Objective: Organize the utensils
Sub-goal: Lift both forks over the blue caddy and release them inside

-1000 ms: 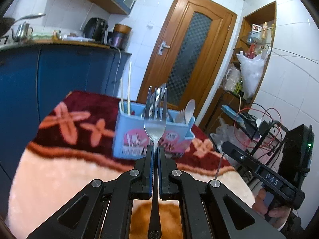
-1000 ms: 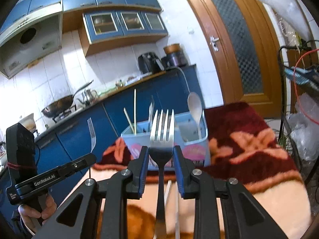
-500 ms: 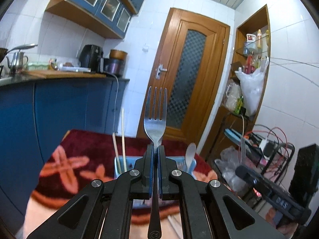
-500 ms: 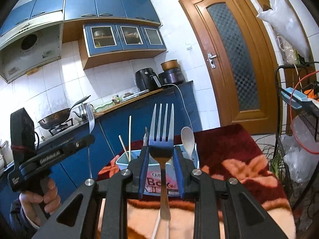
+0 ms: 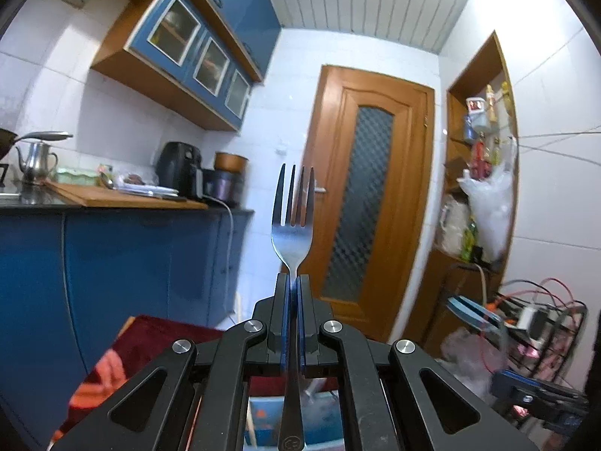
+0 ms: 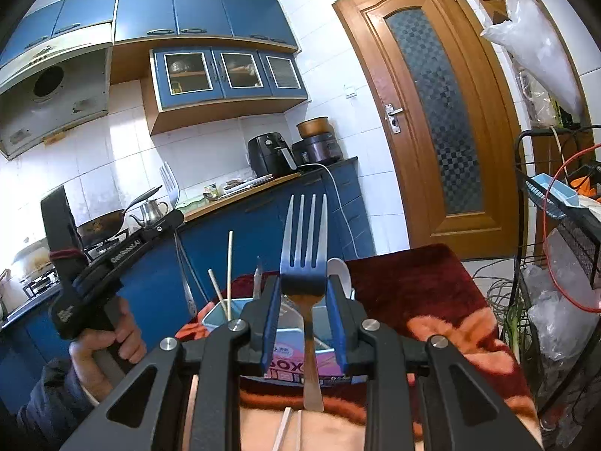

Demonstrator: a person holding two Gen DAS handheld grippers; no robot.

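Note:
My left gripper (image 5: 292,280) is shut on the neck of a steel fork (image 5: 292,206), tines up, high above the table. Only the rim of the light blue utensil box (image 5: 263,419) shows under the jaws. In the right wrist view my right gripper (image 6: 303,285) is shut on the head of a second fork (image 6: 304,233), which stands upright just in front of the box (image 6: 285,366). The box holds chopsticks (image 6: 229,263), a white spoon (image 6: 340,267) and a metal handle (image 6: 257,278). The left gripper (image 6: 174,220) with its fork (image 6: 169,184) is up at the left, held by a hand (image 6: 105,338).
The box stands on a table under a red and cream patterned cloth (image 6: 405,285). Loose pale chopsticks (image 6: 281,428) lie on the cloth near me. A blue kitchen counter (image 5: 112,248) runs along the left, a wooden door (image 5: 360,203) is behind, and a wire rack (image 6: 556,248) is at the right.
My left gripper has risen and tipped up with its fork, so the box has slid to the bottom of its view. The right gripper has lifted a little, still holding its fork.

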